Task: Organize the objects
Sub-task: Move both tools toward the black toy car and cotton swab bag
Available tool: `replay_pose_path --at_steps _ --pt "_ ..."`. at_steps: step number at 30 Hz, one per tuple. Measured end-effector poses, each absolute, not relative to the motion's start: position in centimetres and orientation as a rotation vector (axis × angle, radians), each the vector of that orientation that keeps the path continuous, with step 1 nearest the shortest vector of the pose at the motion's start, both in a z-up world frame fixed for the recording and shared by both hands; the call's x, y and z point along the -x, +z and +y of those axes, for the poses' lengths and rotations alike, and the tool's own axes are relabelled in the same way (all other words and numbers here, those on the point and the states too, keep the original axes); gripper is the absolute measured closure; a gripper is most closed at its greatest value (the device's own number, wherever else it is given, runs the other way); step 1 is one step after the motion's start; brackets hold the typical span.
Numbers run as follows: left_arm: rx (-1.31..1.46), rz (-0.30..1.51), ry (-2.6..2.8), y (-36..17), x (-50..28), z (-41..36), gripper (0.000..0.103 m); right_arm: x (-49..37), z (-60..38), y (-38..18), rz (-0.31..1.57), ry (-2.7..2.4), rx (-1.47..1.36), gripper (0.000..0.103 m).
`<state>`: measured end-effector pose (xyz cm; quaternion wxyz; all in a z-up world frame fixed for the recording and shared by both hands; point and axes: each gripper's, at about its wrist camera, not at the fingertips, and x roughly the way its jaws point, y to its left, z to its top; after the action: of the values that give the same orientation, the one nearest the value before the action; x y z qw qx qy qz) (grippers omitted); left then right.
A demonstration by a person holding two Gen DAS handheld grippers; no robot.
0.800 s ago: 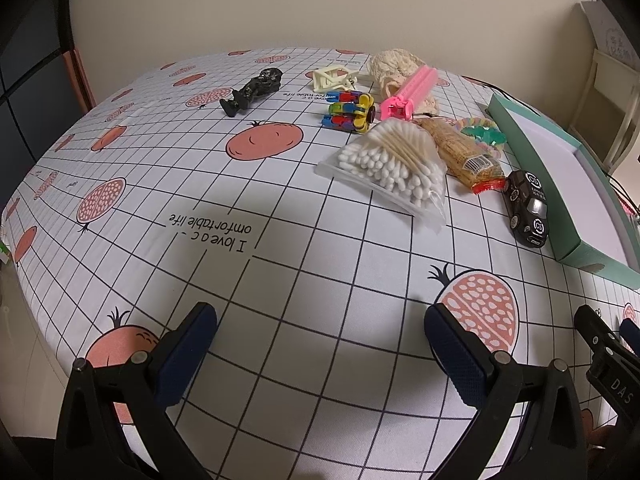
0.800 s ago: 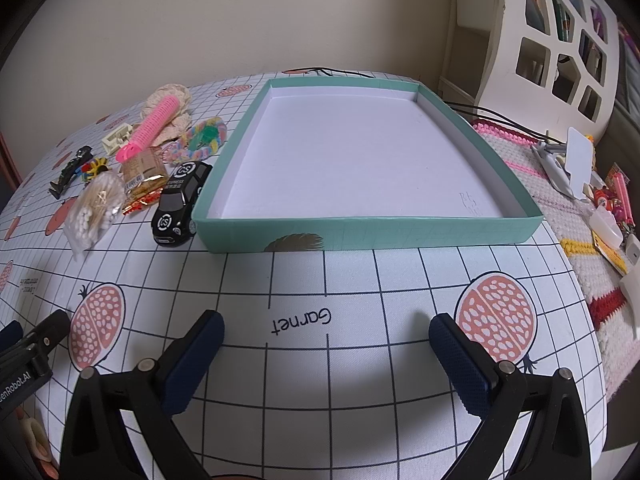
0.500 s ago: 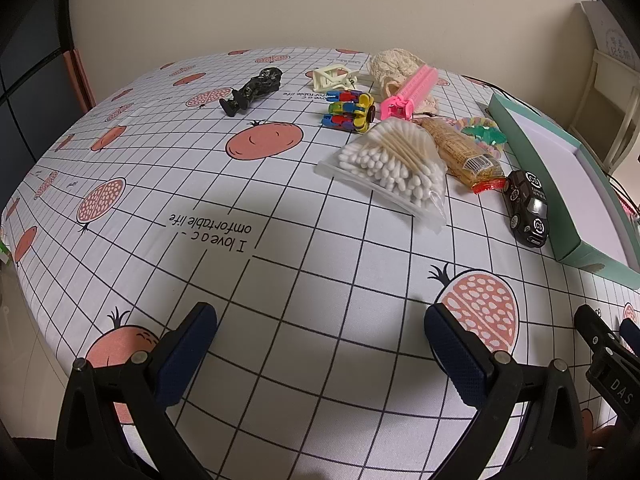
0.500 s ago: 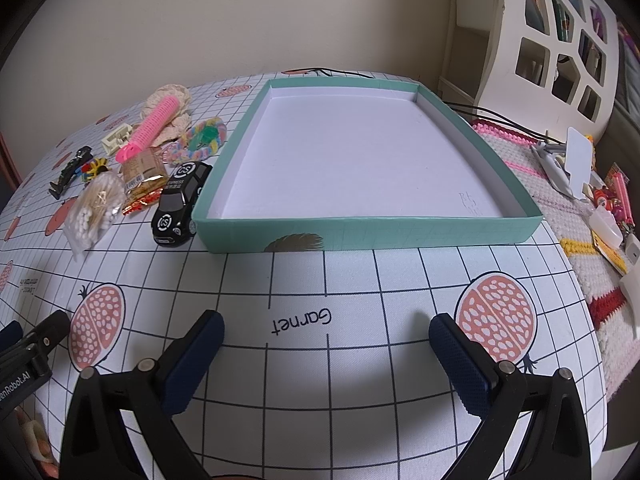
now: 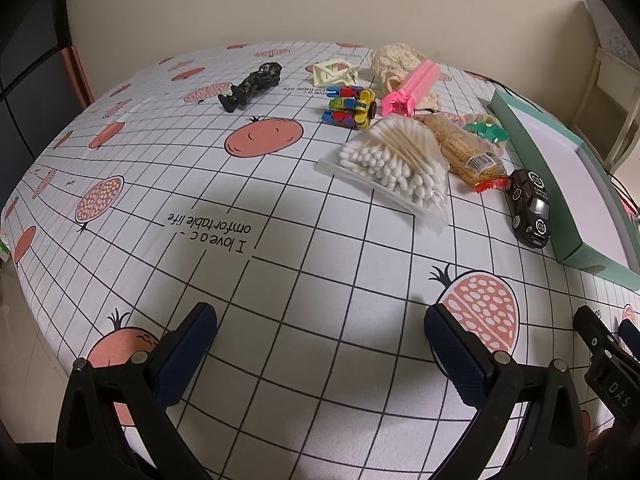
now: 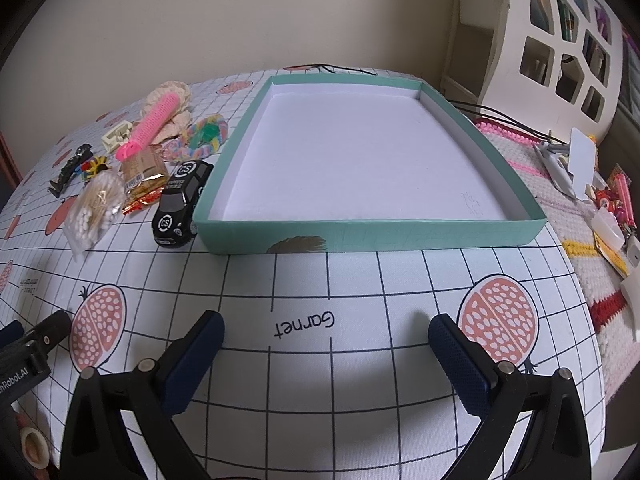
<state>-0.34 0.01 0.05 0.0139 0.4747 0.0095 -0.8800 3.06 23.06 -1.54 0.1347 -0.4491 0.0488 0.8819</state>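
A teal tray (image 6: 360, 234) with a white floor stands empty on the tablecloth; its left wall shows in the left wrist view (image 5: 532, 152). Left of it lie a black toy car (image 6: 180, 204) (image 5: 530, 208), a snack packet (image 5: 464, 152), a bag of cotton swabs (image 5: 396, 164) (image 6: 94, 208), a pink clip (image 5: 408, 88) (image 6: 154, 126), a colourful toy vehicle (image 5: 350, 106), a pastel braided ring (image 6: 202, 138), a cream clip (image 5: 332, 72), a dark figure (image 5: 252, 86) and a cream knit piece (image 5: 396, 58). My left gripper (image 5: 320, 324) is open and empty above the near cloth. My right gripper (image 6: 326, 330) is open and empty in front of the tray.
A white cut-out shelf (image 6: 560, 40) stands at the far right. A striped knit mat (image 6: 580, 240) with small items lies right of the table. Cables (image 6: 500, 116) run behind the tray. The table's near edge is just below both grippers.
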Motion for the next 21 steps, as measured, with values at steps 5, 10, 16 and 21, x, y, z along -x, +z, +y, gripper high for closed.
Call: replay_pose_path --at_steps 5,10,16,21 --pt "-1.589 0.045 -2.711 0.4 1.3 0.2 0.0 -2.6 22.4 -0.1 0.123 2.554 1.312 0.0" --pt "-1.554 0.014 -2.738 3.6 2.6 0.3 0.0 -1.1 21.4 3.8 0.106 2.607 1.314 0.0" --pt "-1.597 -0.04 -2.754 7.1 5.1 0.7 0.0 2.0 20.5 8.2 0.154 2.694 1.395 0.0" --pt "-1.672 0.033 -2.752 9.1 7.7 0.2 0.0 4.5 20.1 9.3 0.127 2.711 1.49 0.011"
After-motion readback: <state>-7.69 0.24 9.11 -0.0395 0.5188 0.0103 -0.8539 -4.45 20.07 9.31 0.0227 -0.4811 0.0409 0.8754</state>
